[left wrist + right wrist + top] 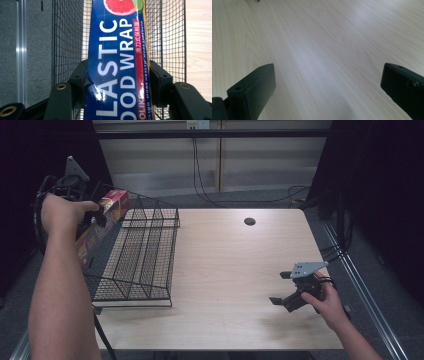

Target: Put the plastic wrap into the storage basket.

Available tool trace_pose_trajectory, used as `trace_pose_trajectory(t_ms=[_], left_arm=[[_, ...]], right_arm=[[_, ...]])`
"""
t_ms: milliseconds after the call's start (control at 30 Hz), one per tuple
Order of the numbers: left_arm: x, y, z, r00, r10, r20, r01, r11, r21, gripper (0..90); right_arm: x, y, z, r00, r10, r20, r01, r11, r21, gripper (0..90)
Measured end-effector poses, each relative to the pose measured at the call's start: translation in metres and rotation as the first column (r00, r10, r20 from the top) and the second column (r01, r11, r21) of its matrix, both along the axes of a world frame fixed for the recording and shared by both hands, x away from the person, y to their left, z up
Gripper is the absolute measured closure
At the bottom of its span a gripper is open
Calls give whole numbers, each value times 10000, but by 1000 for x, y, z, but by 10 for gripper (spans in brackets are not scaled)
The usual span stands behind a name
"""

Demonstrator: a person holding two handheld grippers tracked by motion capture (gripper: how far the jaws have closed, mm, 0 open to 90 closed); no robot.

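Blue wrap box point(116, 65) is gripped across its width by the left gripper point(95, 212), fingers point(77, 80) pressed on both long sides. At upper left of the high view it hangs over the wire basket point(150, 265), long axis running along the gripper's line of sight, toward the basket's mesh. Judged next: lowering it in lengthwise. Right gripper point(286, 287) hovers over the desk point(235, 270) at lower right, fingers spread wide, holding nothing, well apart from the basket.
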State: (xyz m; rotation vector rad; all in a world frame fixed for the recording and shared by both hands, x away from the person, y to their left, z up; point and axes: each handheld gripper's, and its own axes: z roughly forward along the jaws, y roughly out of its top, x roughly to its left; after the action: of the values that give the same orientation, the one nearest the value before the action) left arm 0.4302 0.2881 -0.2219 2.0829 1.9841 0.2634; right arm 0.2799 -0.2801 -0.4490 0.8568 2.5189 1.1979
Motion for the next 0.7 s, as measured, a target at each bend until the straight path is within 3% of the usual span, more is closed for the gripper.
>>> trace_pose_trajectory(t_ms=[133,333,433,533,700], left_arm=[[1,3,-2,9999,106,35,-107,9998,153,442],[1,3,-6,9987,485,126,-483,9988,-126,441],[2,3,-7,9990,445,35,-445,9990,21,441],[2,4,-10,9975,697,77,-695,9974,-214,441],[2,6,-13,9979,646,36,-646,9979,-69,440]], right_arm=[[0,1,0,10000,23,10,-23,10000,-2,0],[-1,1,-1,10000,64,-5,-64,10000,-28,0],[-1,1,-2,10000,60,-13,-60,10000,-13,0],[-1,0,-1,10000,54,22,-54,10000,16,0],[-1,0,-1,10000,12,28,-12,10000,6,0]])
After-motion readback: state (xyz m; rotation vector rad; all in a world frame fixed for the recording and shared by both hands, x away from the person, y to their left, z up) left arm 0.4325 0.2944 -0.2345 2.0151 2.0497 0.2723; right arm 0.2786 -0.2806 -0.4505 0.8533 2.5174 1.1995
